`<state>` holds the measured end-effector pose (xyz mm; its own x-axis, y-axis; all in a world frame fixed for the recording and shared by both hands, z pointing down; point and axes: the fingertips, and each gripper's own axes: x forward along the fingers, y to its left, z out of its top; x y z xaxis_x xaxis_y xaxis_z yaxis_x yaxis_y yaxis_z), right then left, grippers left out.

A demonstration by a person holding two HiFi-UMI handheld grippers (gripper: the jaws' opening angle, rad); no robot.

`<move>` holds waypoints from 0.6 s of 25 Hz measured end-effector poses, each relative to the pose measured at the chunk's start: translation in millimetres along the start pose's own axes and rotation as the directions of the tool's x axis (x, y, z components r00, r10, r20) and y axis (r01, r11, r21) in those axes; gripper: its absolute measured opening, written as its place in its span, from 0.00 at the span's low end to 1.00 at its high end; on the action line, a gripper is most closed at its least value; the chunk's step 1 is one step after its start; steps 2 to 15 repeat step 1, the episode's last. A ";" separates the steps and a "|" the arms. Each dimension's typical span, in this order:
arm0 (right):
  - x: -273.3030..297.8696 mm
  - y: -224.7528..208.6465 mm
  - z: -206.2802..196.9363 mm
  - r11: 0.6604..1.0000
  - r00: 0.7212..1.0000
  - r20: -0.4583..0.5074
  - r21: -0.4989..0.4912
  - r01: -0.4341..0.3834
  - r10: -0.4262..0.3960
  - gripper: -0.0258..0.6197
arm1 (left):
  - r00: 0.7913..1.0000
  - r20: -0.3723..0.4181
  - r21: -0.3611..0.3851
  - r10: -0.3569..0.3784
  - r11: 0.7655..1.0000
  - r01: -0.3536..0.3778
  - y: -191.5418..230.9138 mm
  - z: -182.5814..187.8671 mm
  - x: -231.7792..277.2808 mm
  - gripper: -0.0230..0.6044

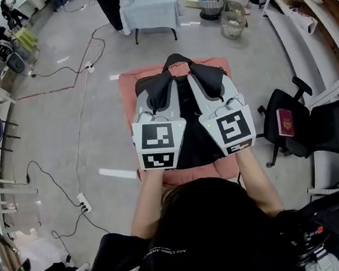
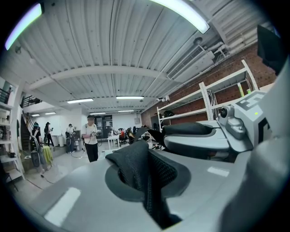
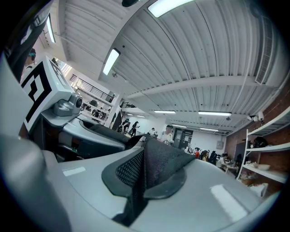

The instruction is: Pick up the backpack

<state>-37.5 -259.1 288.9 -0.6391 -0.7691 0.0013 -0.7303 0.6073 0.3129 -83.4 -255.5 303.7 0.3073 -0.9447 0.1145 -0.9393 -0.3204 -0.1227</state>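
The black backpack [image 1: 188, 137] hangs between my two grippers above a pink padded table [image 1: 128, 82]. Its two mesh shoulder straps run up into the jaws. My left gripper [image 1: 160, 93] is shut on the left strap [image 2: 136, 168], which is pinched between the grey jaws in the left gripper view. My right gripper [image 1: 208, 84] is shut on the right strap [image 3: 156, 165] in the same way. Both grippers sit side by side and point away from me, roughly level. The backpack's lower part is hidden behind the marker cubes and my head.
A black office chair [image 1: 320, 127] with a red booklet [image 1: 285, 122] on it stands at the right. Cables [image 1: 78, 112] and a power strip [image 1: 83, 202] lie on the floor at the left. A cloth-covered table [image 1: 152, 6], baskets [image 1: 231, 23] and a standing person [image 1: 109, 8] are beyond.
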 end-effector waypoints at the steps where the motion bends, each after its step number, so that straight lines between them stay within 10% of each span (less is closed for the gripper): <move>1: 0.6 -0.3 -0.6 1.000 1.000 -0.001 0.002 -0.001 0.001 0.08 | 1.000 -0.001 0.002 0.001 1.000 -0.001 0.2 -0.5 0.9 0.08; 15: 0.6 -0.3 -0.6 1.000 1.000 -0.001 0.002 -0.001 0.001 0.08 | 1.000 -0.001 0.002 0.001 1.000 -0.001 0.2 -0.5 0.9 0.08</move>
